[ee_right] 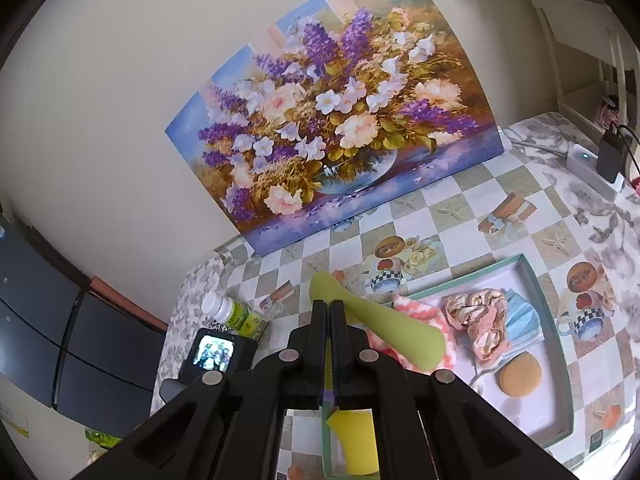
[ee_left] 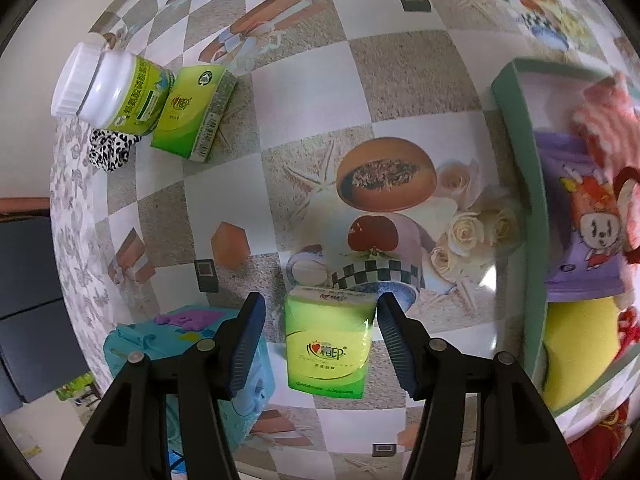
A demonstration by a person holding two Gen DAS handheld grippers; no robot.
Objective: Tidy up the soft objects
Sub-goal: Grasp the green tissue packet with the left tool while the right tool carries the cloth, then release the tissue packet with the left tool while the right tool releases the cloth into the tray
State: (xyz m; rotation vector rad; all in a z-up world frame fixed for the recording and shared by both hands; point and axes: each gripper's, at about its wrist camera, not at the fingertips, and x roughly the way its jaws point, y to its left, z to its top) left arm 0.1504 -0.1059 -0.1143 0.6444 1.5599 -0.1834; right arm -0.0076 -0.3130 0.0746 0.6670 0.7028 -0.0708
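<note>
In the left wrist view my left gripper (ee_left: pixel 320 330) is open, its fingers on either side of a green tissue pack (ee_left: pixel 329 340) standing on the table. A second green tissue pack (ee_left: pixel 196 112) lies far left beside a white bottle (ee_left: pixel 108 88) and a leopard-print scrunchie (ee_left: pixel 110 152). The green tray (ee_left: pixel 516 152) at right holds a purple cartoon cloth (ee_left: pixel 584 232) and pink knit. In the right wrist view my right gripper (ee_right: pixel 330 312) is shut on a yellow-green cloth (ee_right: pixel 384 328), held above the tray (ee_right: pixel 548 312), which holds a pink satin scrunchie (ee_right: pixel 480 320), blue mask (ee_right: pixel 524 320) and tan puff (ee_right: pixel 520 374).
A blue patterned pack (ee_left: pixel 244 384) lies under the left finger. A flower painting (ee_right: pixel 332 120) leans on the wall at the table's back. A power strip with a charger (ee_right: pixel 600 164) sits far right. The table's left edge drops to dark cabinets (ee_right: pixel 48 340).
</note>
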